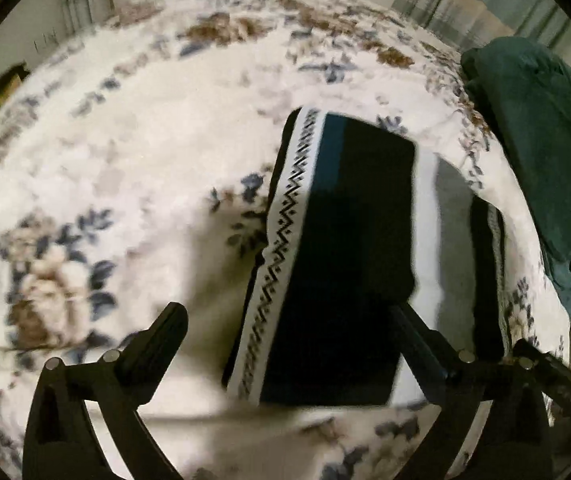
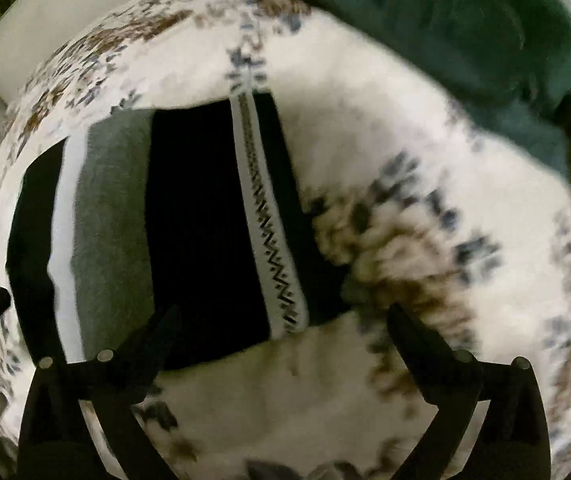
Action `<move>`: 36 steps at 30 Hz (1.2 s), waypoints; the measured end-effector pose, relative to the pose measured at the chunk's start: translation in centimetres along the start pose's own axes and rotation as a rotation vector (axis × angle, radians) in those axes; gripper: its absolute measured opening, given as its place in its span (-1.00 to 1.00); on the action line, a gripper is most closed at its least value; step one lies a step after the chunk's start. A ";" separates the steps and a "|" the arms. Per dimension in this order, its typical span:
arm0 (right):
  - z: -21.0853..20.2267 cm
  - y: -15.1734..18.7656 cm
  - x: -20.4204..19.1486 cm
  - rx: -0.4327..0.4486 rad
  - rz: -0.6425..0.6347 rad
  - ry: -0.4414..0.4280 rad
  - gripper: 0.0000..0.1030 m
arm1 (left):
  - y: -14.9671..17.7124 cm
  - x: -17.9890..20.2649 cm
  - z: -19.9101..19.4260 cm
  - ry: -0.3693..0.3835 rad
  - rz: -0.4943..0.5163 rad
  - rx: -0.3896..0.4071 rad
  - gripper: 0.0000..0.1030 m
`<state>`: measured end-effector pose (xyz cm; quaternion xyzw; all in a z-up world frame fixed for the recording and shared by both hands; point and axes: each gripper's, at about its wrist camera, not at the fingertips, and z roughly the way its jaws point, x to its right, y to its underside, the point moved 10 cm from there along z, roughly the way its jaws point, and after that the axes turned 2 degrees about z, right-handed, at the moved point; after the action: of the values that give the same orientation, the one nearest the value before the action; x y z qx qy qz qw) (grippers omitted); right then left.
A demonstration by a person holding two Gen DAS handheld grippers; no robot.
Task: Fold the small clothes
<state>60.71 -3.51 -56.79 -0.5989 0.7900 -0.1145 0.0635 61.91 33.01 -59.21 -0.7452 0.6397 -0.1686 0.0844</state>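
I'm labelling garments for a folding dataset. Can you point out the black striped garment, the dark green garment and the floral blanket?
Black striped garment (image 1: 349, 240), left wrist view: on its black middle panel.
Dark green garment (image 1: 545, 152), left wrist view: on its crumpled middle.
Floral blanket (image 1: 133, 152), left wrist view: on a bare pale patch.

The left gripper (image 1: 287, 320) is matte black plastic: two wedge-shaped fingers (image 1: 165, 332) that taper to blunt tips. Behind each finger, a curved black arm sweeps toward 6 o'clock. Small round silver studs (image 1: 110, 356) sit in pairs on the shoulders where fingers join arms. The right gripper (image 2: 285, 322) has the same build, black tapered fingers (image 2: 425, 352) and paired silver studs (image 2: 521, 363). No hands, sleeves or cables are visible.
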 end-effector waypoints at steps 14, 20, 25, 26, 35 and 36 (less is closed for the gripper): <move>-26.0 5.0 2.8 0.174 -0.133 0.057 1.00 | 3.9 4.1 -20.8 -0.109 0.066 0.056 1.00; -38.9 7.2 4.3 0.285 -0.151 0.037 1.00 | 5.6 7.3 -30.7 -0.124 0.124 0.135 1.00; -49.2 9.4 6.5 0.373 -0.147 0.020 1.00 | 7.2 9.8 -38.4 -0.114 0.147 0.196 1.00; -50.7 9.9 6.9 0.384 -0.144 0.015 1.00 | 7.5 10.3 -40.1 -0.111 0.149 0.212 1.00; -62.4 14.0 10.7 0.473 -0.130 -0.017 1.00 | 9.9 12.2 -49.0 -0.121 0.147 0.298 1.00; -63.2 14.3 11.0 0.482 -0.132 -0.019 1.00 | 10.1 12.5 -49.8 -0.121 0.150 0.308 1.00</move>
<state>29.38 -3.76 1.01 -0.6177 0.6986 -0.2978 0.2043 36.23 23.55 -14.64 -0.6823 0.6539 -0.2128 0.2482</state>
